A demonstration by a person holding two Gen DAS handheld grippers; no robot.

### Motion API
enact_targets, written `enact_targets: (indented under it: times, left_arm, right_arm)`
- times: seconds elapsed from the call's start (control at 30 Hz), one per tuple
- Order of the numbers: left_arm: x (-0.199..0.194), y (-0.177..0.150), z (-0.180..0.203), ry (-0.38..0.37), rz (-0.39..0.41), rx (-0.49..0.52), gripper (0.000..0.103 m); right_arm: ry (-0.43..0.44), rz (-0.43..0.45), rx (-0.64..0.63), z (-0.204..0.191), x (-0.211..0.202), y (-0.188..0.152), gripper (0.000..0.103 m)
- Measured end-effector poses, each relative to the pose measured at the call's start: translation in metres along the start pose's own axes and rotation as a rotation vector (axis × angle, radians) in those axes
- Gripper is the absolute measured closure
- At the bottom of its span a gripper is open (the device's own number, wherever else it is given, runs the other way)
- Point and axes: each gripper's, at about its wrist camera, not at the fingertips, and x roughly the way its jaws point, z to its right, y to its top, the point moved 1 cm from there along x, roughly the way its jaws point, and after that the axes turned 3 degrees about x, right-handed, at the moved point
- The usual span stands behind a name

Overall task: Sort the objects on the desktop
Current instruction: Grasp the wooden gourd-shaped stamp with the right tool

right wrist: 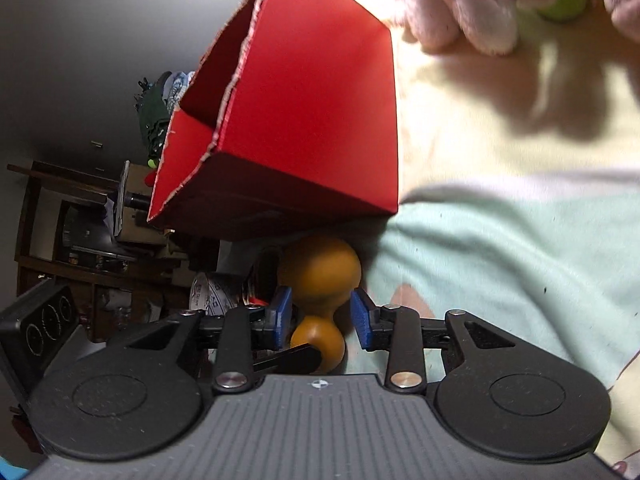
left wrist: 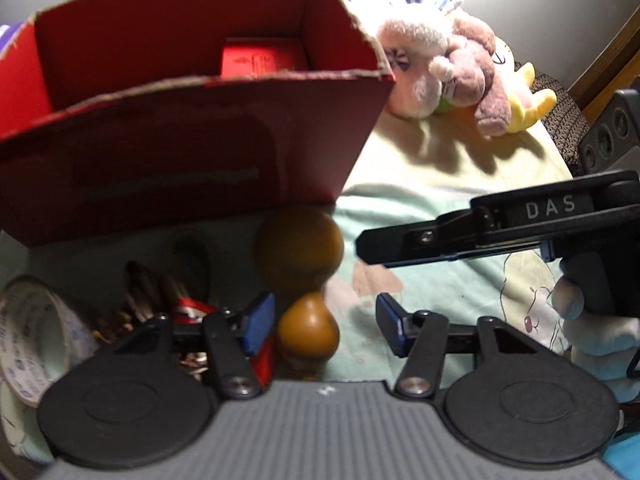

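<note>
Smooth tan-brown gourd, 2 bulbs; both tools spread, ungripped.

A plain grey wall rose above dark wooden shelving; beside the shelving, a pale green and cream sheet lay brightly lit.
</note>
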Motion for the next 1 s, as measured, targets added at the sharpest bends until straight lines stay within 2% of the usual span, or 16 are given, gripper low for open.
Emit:
enact_targets:
  times: [0.1,0.2,0.43,0.57,0.7,0.8,1.0]
  left_arm:
    - [0.01,-0.002,0.001,0.041,-0.009,0.004,0.046]
    - [0.017,-0.003,-0.005,0.025,-0.018,-0.029,0.048]
    - [0.031,-0.003,-0.011,0.021,-0.046,-0.045,0.063]
    - [0.033,-0.003,-0.009,0.015,-0.047,-0.026,0.063]
    - [0.032,-0.002,-0.007,-0.031,-0.045,-0.02,0.063]
    - [0.032,0.0,0.002,-0.056,-0.046,0.022,0.063]
    - [0.022,0.015,0.035,-0.112,-0.024,0.162,0.063]
  right_arm:
    - [0.005,-0.032,0.004,0.0,0.005,0.0,0.065]
    - [-0.009,-0.057,-0.018,-0.006,0.015,0.001,0.065]
    - [-0.018,-0.077,-0.056,-0.017,0.038,0.001,0.058]
    - [-0.015,-0.071,-0.039,-0.013,0.037,0.001,0.056]
    - [-0.01,-0.059,-0.039,-0.01,0.026,-0.001,0.058]
    - [-0.013,-0.046,-0.028,-0.003,0.011,-0.001,0.06]
    - [-0.003,0.042,0.013,0.011,-0.042,0.001,0.062]
